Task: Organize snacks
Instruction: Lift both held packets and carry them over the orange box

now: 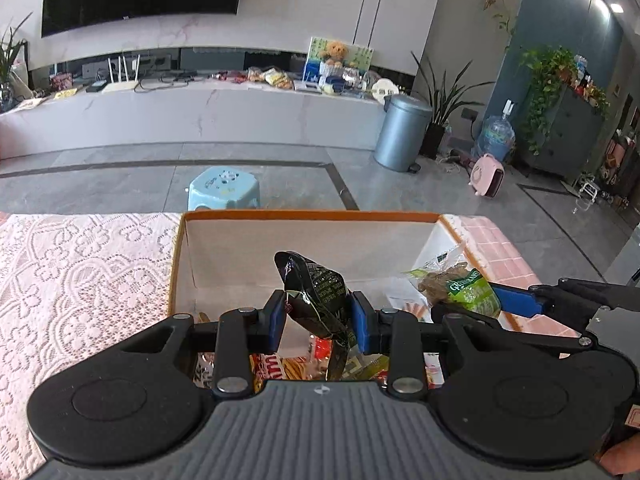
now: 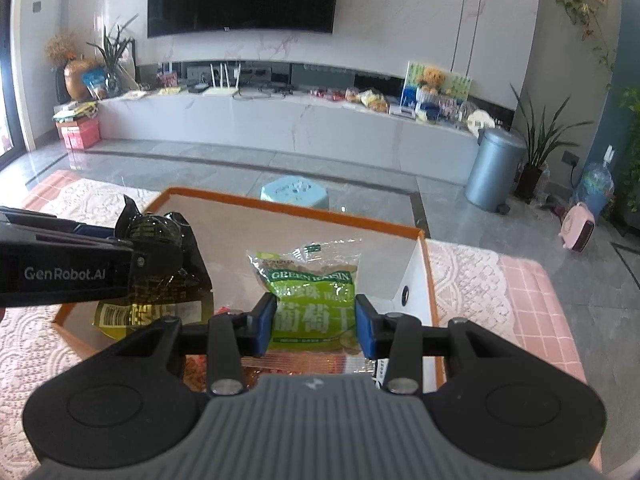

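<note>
An orange-rimmed cardboard box (image 1: 280,216) with a white inside stands on the lace-covered table. My left gripper (image 1: 320,322) is shut on a dark green crinkled snack packet (image 1: 316,296), held above the box. In the right wrist view that dark packet (image 2: 160,276) hangs at the left, over the orange-rimmed box (image 2: 280,202). My right gripper (image 2: 316,322) is shut on a green raisin bag (image 2: 314,300), also above the box. The raisin bag (image 1: 460,286) shows at the right in the left wrist view. Several snack packs (image 1: 288,368) lie in the box below.
A pink lace cloth (image 1: 80,280) covers the table either side of the box. Beyond the table stand a light blue stool (image 1: 224,192), a grey bin (image 1: 402,132) and a long white TV bench (image 1: 192,112). A pink heater (image 1: 488,176) sits on the floor.
</note>
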The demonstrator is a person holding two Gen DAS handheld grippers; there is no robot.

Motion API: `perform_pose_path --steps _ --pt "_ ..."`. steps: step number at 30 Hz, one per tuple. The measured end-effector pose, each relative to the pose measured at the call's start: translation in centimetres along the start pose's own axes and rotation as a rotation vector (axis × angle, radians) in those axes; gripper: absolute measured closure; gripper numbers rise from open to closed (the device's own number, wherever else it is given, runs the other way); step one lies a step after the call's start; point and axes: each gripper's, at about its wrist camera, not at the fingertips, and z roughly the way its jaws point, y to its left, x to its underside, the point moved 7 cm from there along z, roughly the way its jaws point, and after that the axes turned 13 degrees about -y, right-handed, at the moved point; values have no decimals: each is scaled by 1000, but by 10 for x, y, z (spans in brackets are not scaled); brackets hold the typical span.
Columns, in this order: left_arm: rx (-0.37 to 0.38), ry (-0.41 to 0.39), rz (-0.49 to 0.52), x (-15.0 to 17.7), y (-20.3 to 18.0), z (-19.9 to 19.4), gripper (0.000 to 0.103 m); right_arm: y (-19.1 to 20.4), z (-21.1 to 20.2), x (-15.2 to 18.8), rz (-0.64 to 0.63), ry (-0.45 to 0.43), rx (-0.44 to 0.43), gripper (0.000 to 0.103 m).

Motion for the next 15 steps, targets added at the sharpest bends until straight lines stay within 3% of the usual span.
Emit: perform_pose_path --steps 6,15 --pt "22 46 2 5 15 29 65 -2 41 9 -13 69 -17 63" --pt "-15 102 22 8 27 59 65 -4 90 17 9 162 -31 63"
